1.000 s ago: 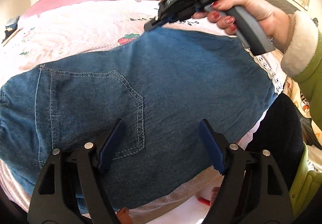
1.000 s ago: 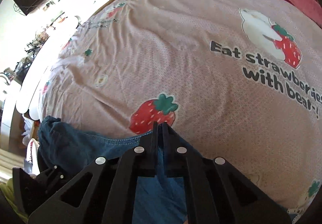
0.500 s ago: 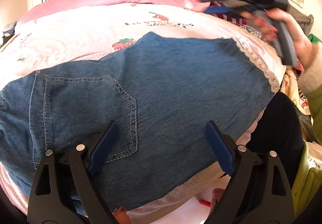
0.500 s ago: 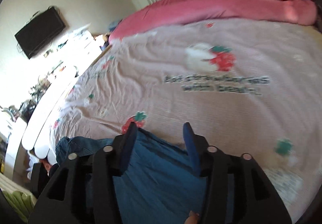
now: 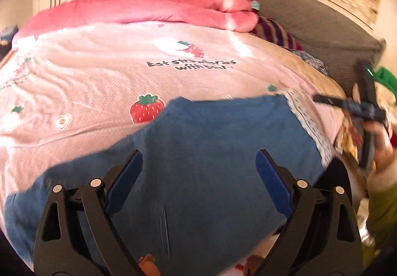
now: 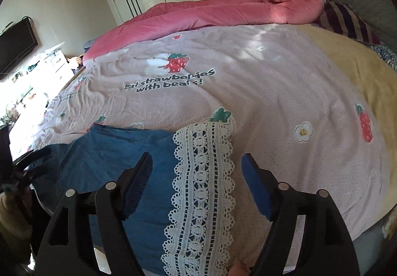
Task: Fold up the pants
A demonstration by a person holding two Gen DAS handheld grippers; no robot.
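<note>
Left wrist view first: we see the blue denim pants (image 5: 211,152) spread flat on the pink strawberry-print bedspread (image 5: 99,82), at its near edge, and we take the pants as our landmark. Our left gripper (image 5: 198,171) hangs above the middle of the denim with its jaws far apart and opening wider; the cloth lies beneath the gap and neither pad presses on it. Beyond the pants, at the far side of the bedspread, a rolled pink quilt (image 5: 161,10) lies along the edge. To the right of the pants, past their lace-trimmed end, our right hand (image 5: 382,147) holds the other tool off the edge of the bed, though the blur hides detail there. In the right wrist view, our right gripper (image 6: 196,169) hovers over that same end of the pants (image 6: 119,152), where the white lace hem (image 6: 203,176) runs between the two blue pads; its jaws stand apart and are opening, gripping nothing. Right of the lace the bedspread (image 6: 285,102) is bare, and a yellow blanket (image 6: 359,70) lies further right.
</note>
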